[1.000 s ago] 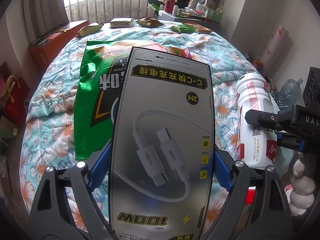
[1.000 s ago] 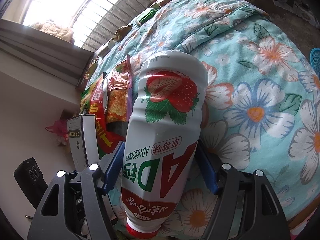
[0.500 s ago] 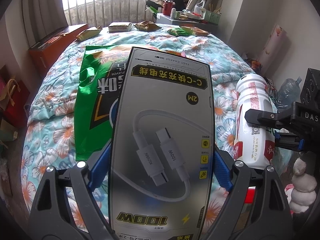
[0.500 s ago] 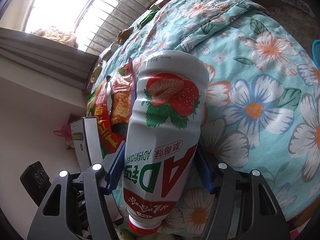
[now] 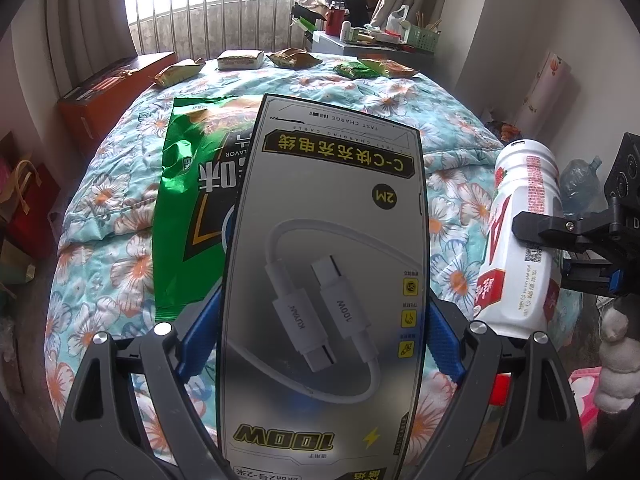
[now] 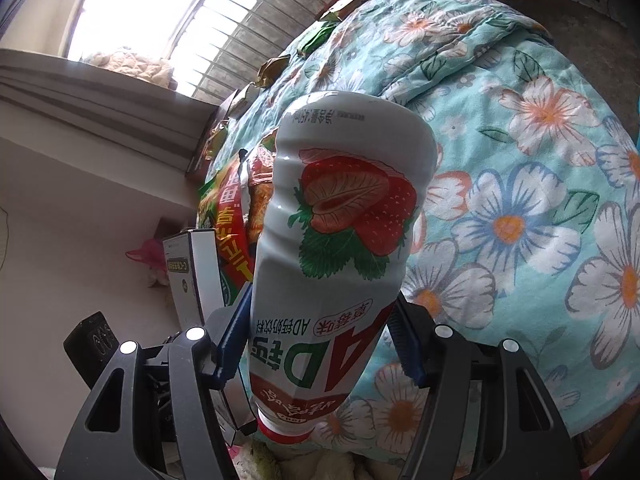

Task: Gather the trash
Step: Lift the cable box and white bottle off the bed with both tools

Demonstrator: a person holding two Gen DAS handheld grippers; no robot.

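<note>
Left gripper (image 5: 324,328): your blue fingers (image 5: 200,336) press on both long sides of the cable box (image 5: 324,280). You are holding it tight.
Cable box: it is grey, with a picture of a white cable. It sticks out from your left fingers and hangs over the bed (image 5: 100,248). In the right wrist view the box (image 6: 196,268) shows edge-on, to the left of the bottle.
Right gripper (image 6: 320,344): your fingers (image 6: 234,340) squeeze the milk bottle (image 6: 336,248) from both sides. The bottle is white with a strawberry on it. Its red cap end points back at your hand.
Milk bottle: in the left wrist view it (image 5: 520,240) is held up to the right of the cable box, off the bed, with your right gripper (image 5: 568,236) on it.
Green bag (image 5: 192,200): it lies flat on the bed, just behind the cable box and partly hidden by it.
Small wrappers (image 5: 296,58): a few lie on the bed far behind the cable box, near the window bars.
Flat packet (image 5: 240,60): it lies on the bed among the wrappers.
Bed: it has a blue blanket with big flowers.
</note>
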